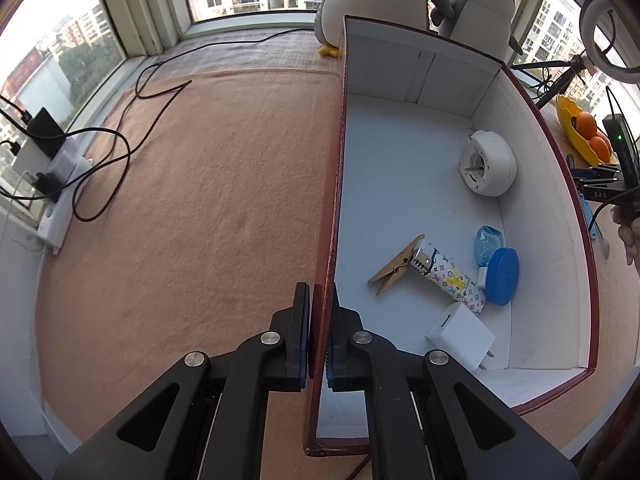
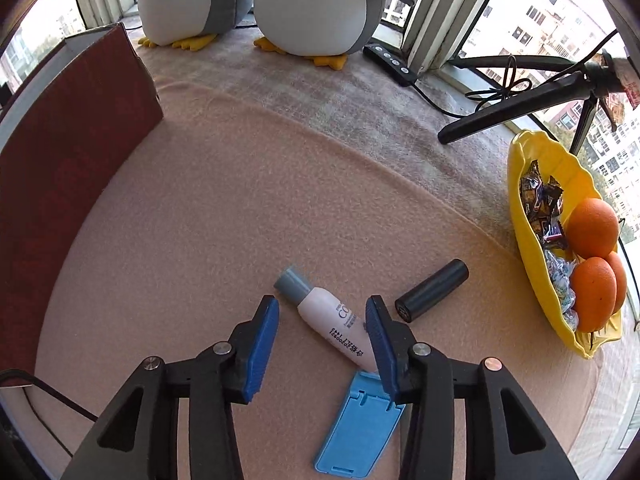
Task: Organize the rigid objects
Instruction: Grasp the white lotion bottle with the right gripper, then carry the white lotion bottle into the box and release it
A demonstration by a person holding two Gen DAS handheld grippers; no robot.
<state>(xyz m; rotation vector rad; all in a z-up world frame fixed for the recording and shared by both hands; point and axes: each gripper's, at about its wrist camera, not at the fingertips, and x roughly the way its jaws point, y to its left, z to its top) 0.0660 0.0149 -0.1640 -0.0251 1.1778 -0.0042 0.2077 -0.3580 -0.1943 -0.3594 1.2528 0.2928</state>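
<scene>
Between open fingers [image 2: 276, 336], diagonal bottle [image 2: 332, 320]

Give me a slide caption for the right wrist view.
Right gripper, jaws open, straddling a white bottle beside a blue stand and black cylinder.

Left tool [image 1: 319, 332] clamps the box wall [image 1: 334, 216] — clothespin [image 1: 394, 266] inside.

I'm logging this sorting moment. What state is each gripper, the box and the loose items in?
left gripper: shut on the box wall
right gripper: open, straddling the tube
box: open-topped, partly filled
white tube: capped, lying on the cloth, not yet gripped
black cylinder: lying flat
blue phone stand: folded flat
clothespin: closed, in the box
</scene>
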